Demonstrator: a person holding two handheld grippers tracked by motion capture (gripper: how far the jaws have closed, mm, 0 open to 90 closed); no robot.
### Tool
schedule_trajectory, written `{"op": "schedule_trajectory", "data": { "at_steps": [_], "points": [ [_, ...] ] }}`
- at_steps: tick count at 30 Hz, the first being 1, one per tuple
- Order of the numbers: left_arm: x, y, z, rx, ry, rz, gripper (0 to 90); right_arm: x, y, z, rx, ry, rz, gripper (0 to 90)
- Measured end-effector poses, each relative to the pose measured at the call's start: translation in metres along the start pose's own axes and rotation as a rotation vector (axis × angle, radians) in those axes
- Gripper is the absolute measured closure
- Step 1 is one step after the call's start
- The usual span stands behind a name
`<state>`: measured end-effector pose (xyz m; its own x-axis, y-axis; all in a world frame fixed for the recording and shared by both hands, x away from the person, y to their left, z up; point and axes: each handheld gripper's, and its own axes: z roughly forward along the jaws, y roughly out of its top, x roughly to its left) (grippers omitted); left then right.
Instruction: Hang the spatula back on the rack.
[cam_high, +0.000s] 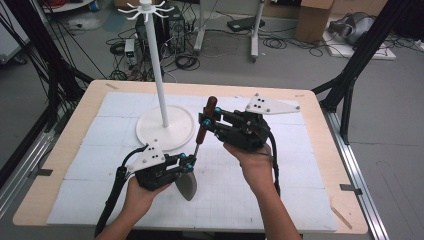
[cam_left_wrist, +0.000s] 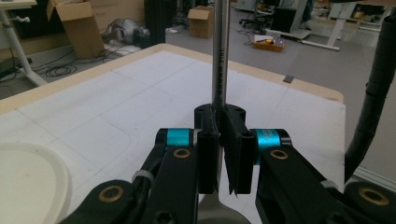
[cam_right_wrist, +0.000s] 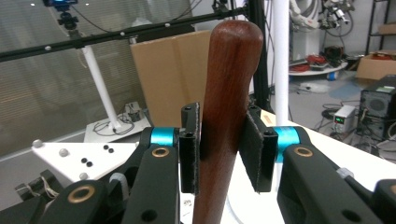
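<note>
A spatula with a dark wooden handle (cam_high: 211, 104), a thin metal shaft (cam_high: 197, 149) and a grey metal blade (cam_high: 186, 186) stands tilted over the white mat. My left gripper (cam_high: 189, 161) is shut on the shaft just above the blade; in the left gripper view the shaft (cam_left_wrist: 220, 56) rises from between its pads (cam_left_wrist: 223, 140). My right gripper (cam_high: 206, 120) reaches in from the right and is shut on the handle. In the right gripper view both pads press on the handle (cam_right_wrist: 231, 70), whose rounded end sticks up above the gripper (cam_right_wrist: 224, 149).
A white hanger stand with a round base (cam_high: 165, 127) and a tall pole (cam_high: 157, 60) stands just behind the spatula, close to both grippers. A gridded white mat (cam_high: 300, 200) covers the wooden table (cam_high: 320, 150). Black frame legs flank the table.
</note>
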<state>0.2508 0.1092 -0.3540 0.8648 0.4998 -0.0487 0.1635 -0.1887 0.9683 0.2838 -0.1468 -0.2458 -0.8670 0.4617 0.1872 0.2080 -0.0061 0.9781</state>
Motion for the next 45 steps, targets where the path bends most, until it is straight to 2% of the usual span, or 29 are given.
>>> {"op": "schedule_trajectory", "data": {
  "at_steps": [4,11,15,16,20,23,26,31,37,41,45],
  "points": [
    [0.000,0.001,-0.003,-0.018,-0.025,0.006,83.7,0.003,0.003,-0.001,-0.001,0.031,-0.007,70.9],
    [0.001,0.004,-0.012,-0.048,-0.084,0.011,83.4,0.008,0.010,-0.001,-0.006,0.131,-0.013,72.2],
    [0.003,0.004,-0.015,-0.069,-0.139,-0.003,82.5,0.007,0.013,-0.001,-0.024,0.191,-0.007,72.5],
    [0.004,0.005,-0.015,-0.076,-0.160,-0.013,79.7,0.006,0.014,-0.001,-0.028,0.204,-0.012,72.5],
    [0.009,0.007,-0.016,-0.099,-0.210,-0.089,51.6,0.005,0.016,-0.003,-0.023,0.229,-0.029,72.5],
    [0.014,0.012,-0.020,-0.109,-0.236,-0.082,44.5,0.005,0.020,-0.004,-0.023,0.264,-0.042,72.5],
    [0.019,0.018,-0.023,-0.141,-0.268,-0.090,40.8,0.005,0.022,-0.004,-0.012,0.289,-0.049,72.5],
    [0.024,0.032,-0.026,-0.142,-0.285,-0.059,40.7,0.003,0.022,-0.002,0.004,0.323,-0.070,72.5],
    [0.024,0.050,-0.021,-0.154,-0.353,-0.059,42.1,0.004,0.020,0.003,0.018,0.380,-0.075,72.4],
    [0.023,0.053,-0.017,-0.150,-0.377,-0.056,44.3,0.007,0.019,0.007,0.034,0.405,-0.080,72.4],
    [0.023,0.053,-0.014,-0.144,-0.407,-0.042,51.2,0.008,0.016,0.011,0.044,0.423,-0.077,72.4]
  ]
}}
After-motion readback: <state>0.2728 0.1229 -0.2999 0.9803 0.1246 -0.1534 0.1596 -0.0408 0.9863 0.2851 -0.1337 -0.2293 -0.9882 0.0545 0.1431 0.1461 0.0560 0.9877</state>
